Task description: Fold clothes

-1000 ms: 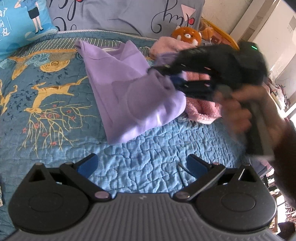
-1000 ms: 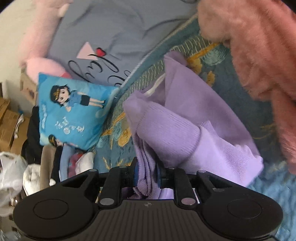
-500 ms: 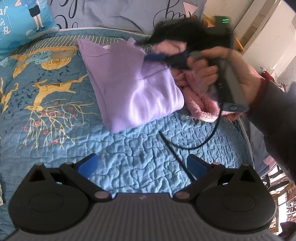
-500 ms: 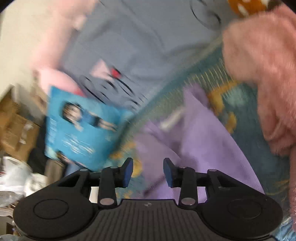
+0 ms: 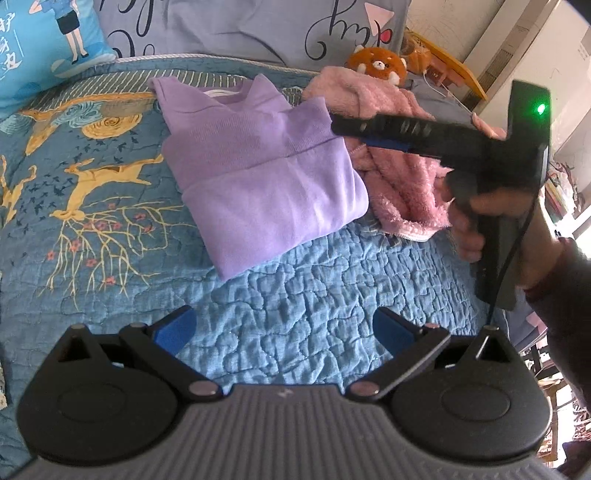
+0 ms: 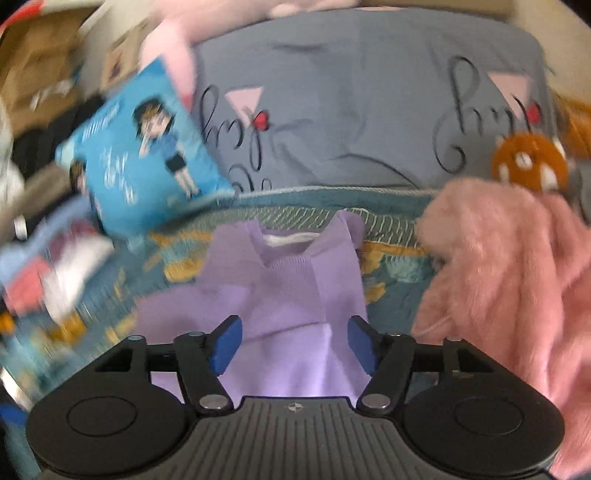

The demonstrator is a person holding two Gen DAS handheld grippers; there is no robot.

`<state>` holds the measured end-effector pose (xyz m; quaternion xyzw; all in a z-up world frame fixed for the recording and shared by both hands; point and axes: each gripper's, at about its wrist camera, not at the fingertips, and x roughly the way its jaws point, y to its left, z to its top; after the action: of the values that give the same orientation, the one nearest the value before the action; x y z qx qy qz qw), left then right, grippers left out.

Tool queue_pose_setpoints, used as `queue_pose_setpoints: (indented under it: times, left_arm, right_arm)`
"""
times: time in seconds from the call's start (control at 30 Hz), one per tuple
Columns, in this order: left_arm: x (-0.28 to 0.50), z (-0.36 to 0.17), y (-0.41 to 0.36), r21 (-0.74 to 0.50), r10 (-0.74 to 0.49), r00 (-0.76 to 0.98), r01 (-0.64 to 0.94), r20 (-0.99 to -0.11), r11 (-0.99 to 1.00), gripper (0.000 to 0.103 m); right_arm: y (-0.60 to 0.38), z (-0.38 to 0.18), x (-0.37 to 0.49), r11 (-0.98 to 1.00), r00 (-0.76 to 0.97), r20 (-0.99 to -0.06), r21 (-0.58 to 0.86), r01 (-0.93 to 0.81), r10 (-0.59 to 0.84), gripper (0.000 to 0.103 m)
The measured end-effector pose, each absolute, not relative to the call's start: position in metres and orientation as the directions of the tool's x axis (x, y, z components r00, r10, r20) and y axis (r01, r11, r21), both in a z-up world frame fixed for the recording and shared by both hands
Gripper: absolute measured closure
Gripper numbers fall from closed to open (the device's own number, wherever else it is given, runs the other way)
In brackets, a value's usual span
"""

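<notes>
Left wrist view: purple sweater (image 5: 266,173) folded to a compact block on the bed quilt (image 5: 295,295), toward the head edge, collar nearest the grey pillow (image 5: 240,29), doubled-over hem end nearest the camera. Touching or overlapping a heap of pink fleece (image 5: 399,184) along the side nearer the bed's right edge; cannot tell which.

Over that same side, right gripper (image 5: 354,129), carried by a hand (image 5: 476,221), jaws opening, nothing pinched between the blue pads; from the right wrist view, only lilac cloth lying below and beyond the gap (image 6: 293,347). Left gripper (image 5: 282,328) spread wide and empty over bare quilt short of the sweater's near end, well apart from the cloth.

Judged as letting go after a fold. To do it well:
- Lift clear only with both pads free of the knit, so as not to drag the top layer open.
- Rise first, then draw away sideways, clear of the fleece.
- Check the near corner, slightly skewed toward the foot edge; square it with a light push rather than a fresh pinch.
- Keep away from the blue cushion (image 5: 44,48) and plush toy (image 5: 376,64) at the head corners.
</notes>
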<state>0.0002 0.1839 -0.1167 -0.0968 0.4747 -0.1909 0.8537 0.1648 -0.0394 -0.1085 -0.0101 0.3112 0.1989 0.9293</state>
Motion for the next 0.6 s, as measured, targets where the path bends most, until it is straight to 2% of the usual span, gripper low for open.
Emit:
queue_pose_setpoints:
  times: [0.07, 0.2, 0.23, 0.3, 0.33, 0.37, 0.43, 0.47, 0.6]
  left_arm:
    - [0.000, -0.117, 0.184, -0.344, -0.416, 0.476, 0.235, -0.775, 0.909, 0.000]
    - [0.001, -0.118, 0.184, -0.340, -0.411, 0.473, 0.232, -0.779, 0.911, 0.000]
    - [0.001, -0.118, 0.184, -0.339, -0.411, 0.474, 0.233, -0.779, 0.911, 0.000]
    - [0.000, -0.117, 0.183, -0.334, -0.411, 0.476, 0.241, -0.777, 0.911, 0.000]
    - [0.000, -0.117, 0.182, -0.332, -0.411, 0.477, 0.244, -0.777, 0.911, 0.000]
    - [0.000, -0.117, 0.182, -0.331, -0.412, 0.476, 0.248, -0.777, 0.911, 0.000]
    - [0.000, -0.116, 0.181, -0.329, -0.413, 0.477, 0.253, -0.776, 0.910, 0.000]
    - [0.000, -0.116, 0.181, -0.328, -0.413, 0.477, 0.255, -0.776, 0.910, 0.000]
    - [-0.002, -0.115, 0.181, -0.324, -0.412, 0.480, 0.258, -0.774, 0.910, 0.000]
  right_arm:
    - [-0.040, -0.118, 0.174, 0.909, 0.696, -0.609, 0.106, -0.404, 0.380, 0.036]
    - [-0.052, -0.142, 0.198, 0.884, 0.602, -0.651, 0.285, -0.371, 0.463, 0.036]
    - [-0.055, -0.148, 0.203, 0.876, 0.583, -0.656, 0.327, -0.354, 0.480, 0.039]
    - [-0.060, -0.153, 0.209, 0.865, 0.562, -0.658, 0.393, -0.311, 0.501, 0.052]
    - [-0.061, -0.154, 0.210, 0.861, 0.554, -0.660, 0.416, -0.293, 0.508, 0.062]
    - [-0.062, -0.153, 0.212, 0.865, 0.551, -0.668, 0.412, -0.285, 0.500, 0.072]
    - [-0.059, -0.150, 0.208, 0.876, 0.552, -0.681, 0.388, -0.286, 0.481, 0.085]
    - [-0.060, -0.148, 0.207, 0.879, 0.552, -0.685, 0.391, -0.272, 0.476, 0.089]
    - [-0.072, -0.142, 0.202, 0.877, 0.581, -0.670, 0.444, -0.183, 0.461, 0.092]
